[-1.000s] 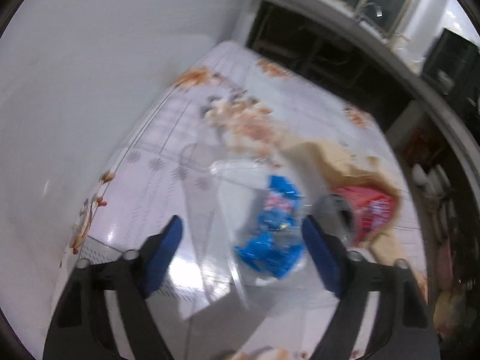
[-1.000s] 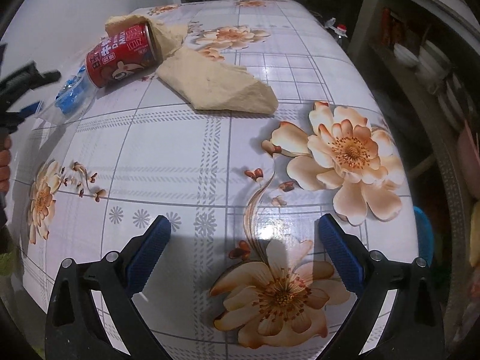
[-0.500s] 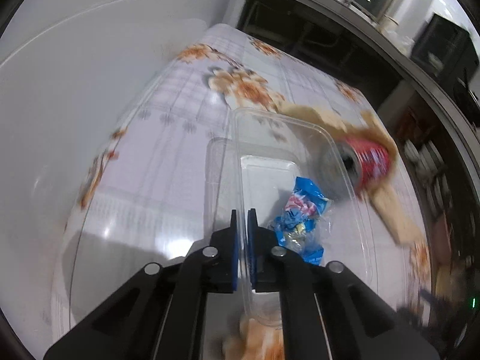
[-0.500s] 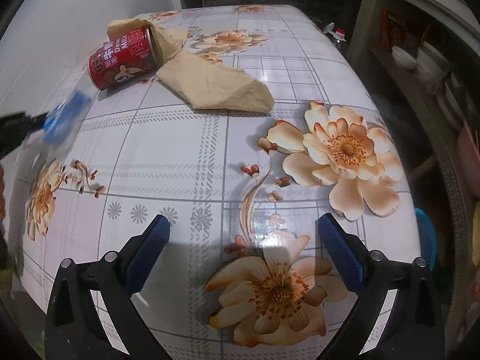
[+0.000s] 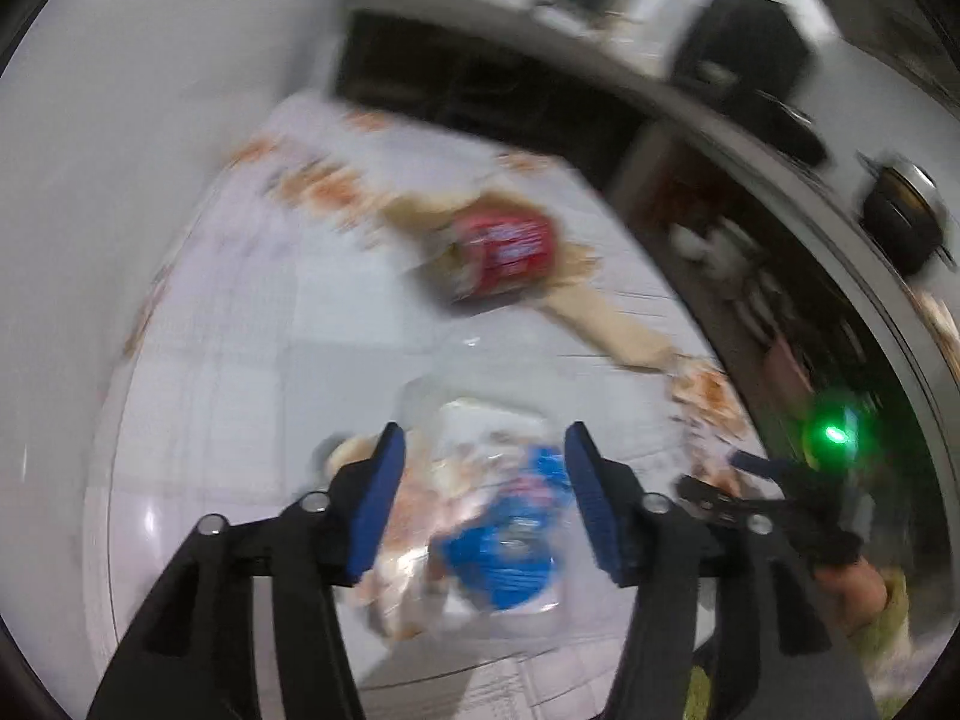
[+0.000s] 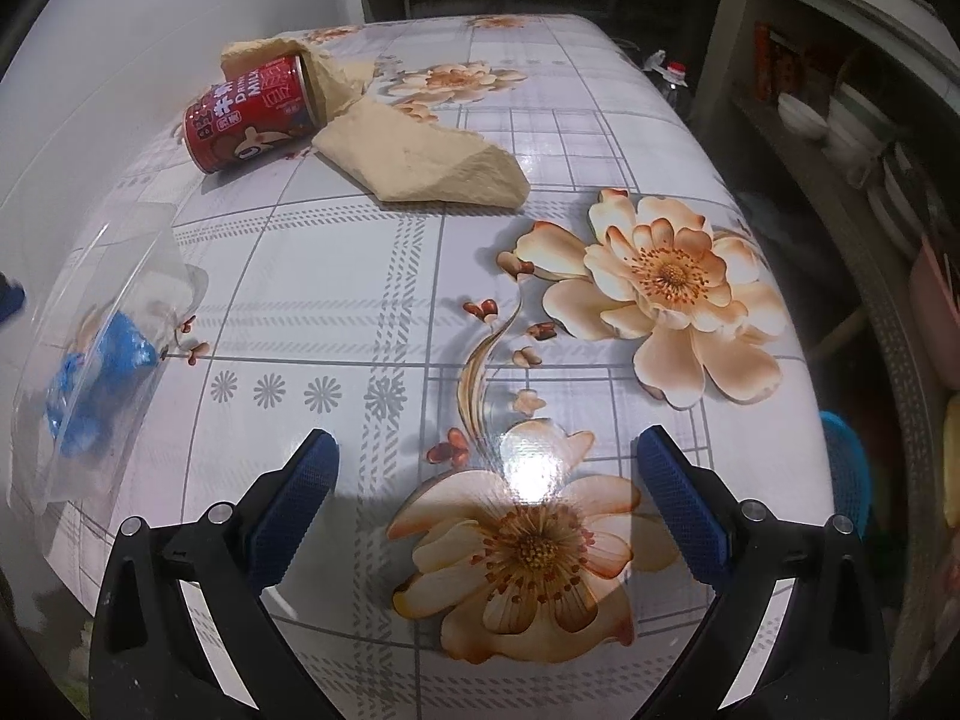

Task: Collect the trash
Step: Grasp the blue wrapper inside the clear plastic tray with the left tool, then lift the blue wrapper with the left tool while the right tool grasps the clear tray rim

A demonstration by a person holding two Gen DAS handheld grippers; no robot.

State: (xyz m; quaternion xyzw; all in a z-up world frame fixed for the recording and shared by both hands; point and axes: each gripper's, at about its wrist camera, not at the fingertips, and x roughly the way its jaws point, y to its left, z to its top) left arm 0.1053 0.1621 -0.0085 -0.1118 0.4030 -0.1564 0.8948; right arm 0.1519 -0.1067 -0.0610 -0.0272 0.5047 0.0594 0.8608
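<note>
The left gripper has just been opening its jaws; the clear box lies between them, released. Can at twelve o'clock. Right gripper gapes, empty.

Left view smeared by motion blur — right view sharp, glare on tablecloth.

Tbl w/ can, paper, tray
</note>
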